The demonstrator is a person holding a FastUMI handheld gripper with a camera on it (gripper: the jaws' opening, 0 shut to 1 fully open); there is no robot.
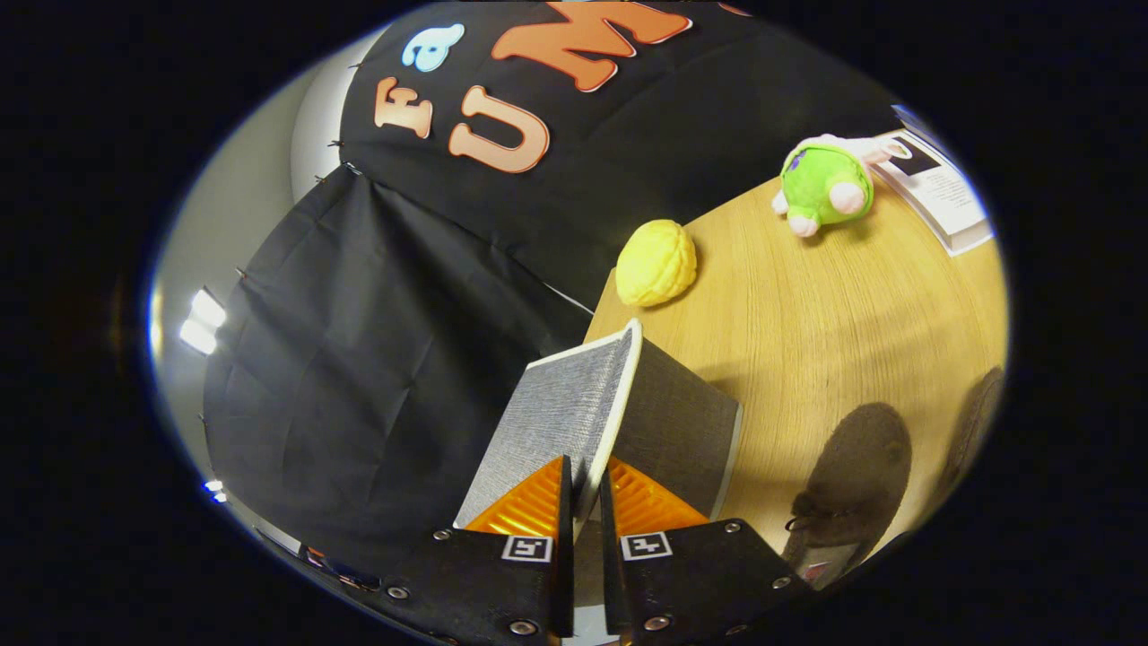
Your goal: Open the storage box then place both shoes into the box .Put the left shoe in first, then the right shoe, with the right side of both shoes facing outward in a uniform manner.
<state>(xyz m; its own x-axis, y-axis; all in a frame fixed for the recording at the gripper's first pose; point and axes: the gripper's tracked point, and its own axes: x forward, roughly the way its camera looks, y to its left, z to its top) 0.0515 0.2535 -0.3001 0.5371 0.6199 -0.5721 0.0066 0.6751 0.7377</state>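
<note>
My gripper (583,480) is shut on the edge of the storage box's grey fabric lid (565,413). The lid is raised and stands almost edge-on between the fingers, with its white rim running away from me. Its darker other face (677,426) shows to the right of that rim. The rest of the box is hidden behind the lid and the fingers. A dark laced shoe (852,475) lies on the wooden table (807,305) to the right of the lid. A second dark shoe (978,422) lies just beyond it, only partly visible.
Beyond the lid, a yellow walnut-shaped toy (656,263) sits near the table's far edge. A green and pink plush toy (825,184) and a white booklet (942,193) lie farther right. Black cloth hangs behind and to the left of the table.
</note>
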